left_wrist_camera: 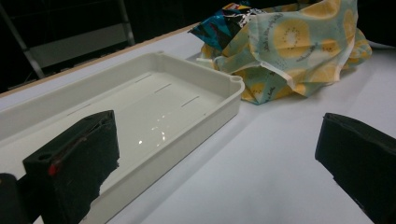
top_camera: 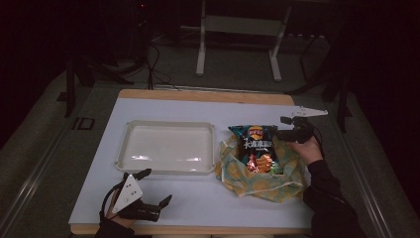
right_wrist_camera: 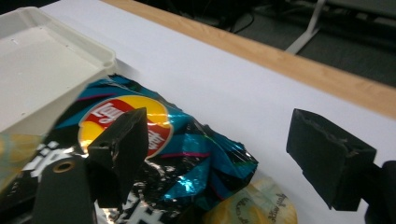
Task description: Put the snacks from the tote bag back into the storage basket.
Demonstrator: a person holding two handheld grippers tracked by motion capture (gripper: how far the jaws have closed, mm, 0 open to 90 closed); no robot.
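Resting low at the near left of the bench [top_camera: 163,106], the left gripper [top_camera: 156,187], fingers [left_wrist_camera: 74,163] spread wide with nothing between them, pointing toward the tray and the bag beyond it. Lying just ahead of those fingers, the empty white tray [top_camera: 130,130], long axis running left to right across the bench. Sitting just beside the tray's right end, a fruit-print cloth bag [top_camera: 257,186], mouth gaping, with a teal crisp packet [top_camera: 253,144] standing out of it, top edge leaning toward the far side. In the right gripper view, the packet [right_wrist_camera: 196,154] lying close under the left finger. Hovering at the packet's upper right corner, the right gripper [top_camera: 287,127], fingers [right_wrist_camera: 123,144] also spread, one over the printed face and the other out over bare bench, not yet pinching anything. Judging from this, the right hand [top_camera: 308,148] being far nearer the packet than the left, and closing in from the right along the packet's top edge looking the likely move, perhaps toward the tray.
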